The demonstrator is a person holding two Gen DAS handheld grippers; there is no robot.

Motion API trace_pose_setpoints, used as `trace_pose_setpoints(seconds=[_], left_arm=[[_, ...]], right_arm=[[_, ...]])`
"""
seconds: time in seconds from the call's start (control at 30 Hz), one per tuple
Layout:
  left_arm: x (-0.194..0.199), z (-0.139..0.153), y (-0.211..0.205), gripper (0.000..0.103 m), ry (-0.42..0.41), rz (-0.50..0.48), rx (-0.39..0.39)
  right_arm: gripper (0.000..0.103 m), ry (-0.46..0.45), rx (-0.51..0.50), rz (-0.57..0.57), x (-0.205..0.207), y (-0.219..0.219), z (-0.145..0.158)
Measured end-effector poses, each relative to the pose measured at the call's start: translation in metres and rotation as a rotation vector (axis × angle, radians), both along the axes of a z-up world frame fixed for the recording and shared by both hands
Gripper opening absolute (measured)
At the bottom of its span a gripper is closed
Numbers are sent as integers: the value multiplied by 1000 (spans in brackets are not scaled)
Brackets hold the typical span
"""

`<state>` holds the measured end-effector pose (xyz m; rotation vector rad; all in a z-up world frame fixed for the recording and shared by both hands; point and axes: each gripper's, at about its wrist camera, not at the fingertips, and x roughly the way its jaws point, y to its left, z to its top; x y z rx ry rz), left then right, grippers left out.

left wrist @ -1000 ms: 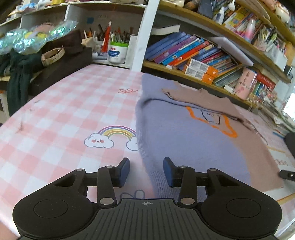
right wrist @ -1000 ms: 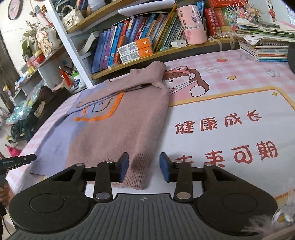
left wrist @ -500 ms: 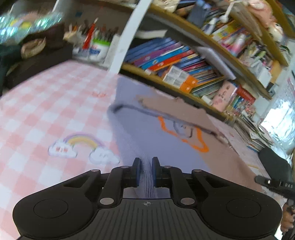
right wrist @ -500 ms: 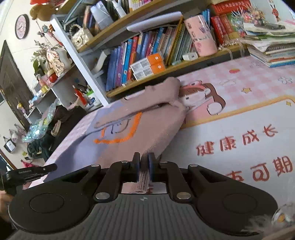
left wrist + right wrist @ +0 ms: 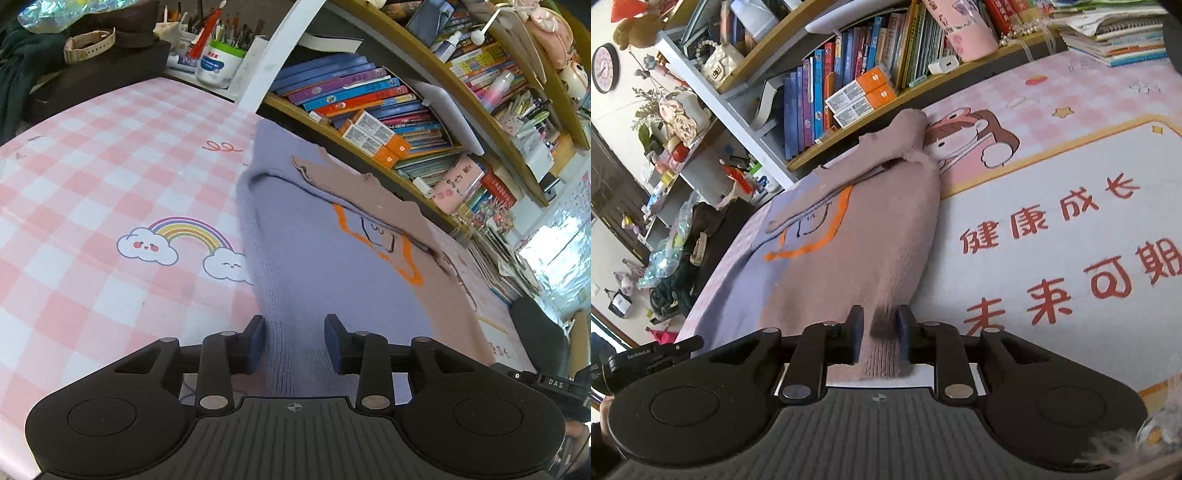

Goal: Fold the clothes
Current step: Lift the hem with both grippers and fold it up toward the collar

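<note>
A lilac and dusty-pink sweater [image 5: 332, 266] with an orange outline drawing lies on the table, sleeves folded across its top. In the left wrist view my left gripper [image 5: 294, 341] is open, its blue pads on either side of the lilac hem, which lies between them. In the right wrist view the sweater [image 5: 857, 236] shows its pink half. My right gripper [image 5: 878, 338] is nearly closed on the pink ribbed hem corner, which hangs between the pads and is pulled taut toward the camera.
The table has a pink checked cover with a rainbow print [image 5: 177, 236] on the left and red Chinese characters [image 5: 1071, 236] on the right. Bookshelves [image 5: 369, 107] line the far edge. A dark box with clutter [image 5: 92, 62] stands at the far left.
Both grippers closed on the hem half a second ago and lifted it. Now the left gripper has opened again, and the right one still pinches the pink corner.
</note>
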<state>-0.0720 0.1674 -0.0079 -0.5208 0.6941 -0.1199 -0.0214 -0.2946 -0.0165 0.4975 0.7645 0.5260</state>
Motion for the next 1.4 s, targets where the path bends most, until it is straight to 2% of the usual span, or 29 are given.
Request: trace_pose_setpoints(seconds=[0.13, 0.2, 0.23, 0.3, 0.37, 0.43, 0.67, 0.73, 0.87, 1.03, 1.13, 1.27, 1.33, 1.4], left_arm=[[1, -2, 3, 35, -12, -2, -14], [2, -2, 3, 32, -18, -2, -16], [4, -3, 3, 21, -21, 2, -15], [7, -5, 7, 5, -29, 15, -32], [5, -2, 13, 5, -61, 29, -86], [2, 3, 13, 5, -76, 26, -72], [6, -10, 22, 6, 12, -6, -104], [6, -12, 23, 11, 14, -39, -109], [7, -16, 27, 11, 9, -52, -138], [10, -16, 25, 8, -1, -50, -129], [9, -13, 23, 6, -21, -46, -125], [4, 4, 21, 6, -108, -74, -145], [6, 5, 20, 6, -102, -92, -116], [7, -3, 23, 6, -65, -86, -129]], right_arm=[[25, 12, 38, 14, 6, 4, -3], [23, 10, 52, 20, 7, 6, -2], [14, 4, 55, 21, 7, 5, 0], [10, -9, 61, 22, 7, 5, 3], [10, -21, 67, 24, 7, 5, 6], [10, -34, 73, 26, 7, 5, 9], [10, -51, 91, 30, 6, 4, 12], [12, -49, 95, 30, 6, 4, 11], [14, -45, 103, 31, 6, 3, 9], [16, -41, 113, 32, 6, 3, 7], [10, -38, 119, 33, 5, 2, 6], [9, -45, 132, 27, 2, -1, 8], [9, -56, 140, 20, -1, -5, 11], [9, -49, 133, 16, -4, -6, 11]])
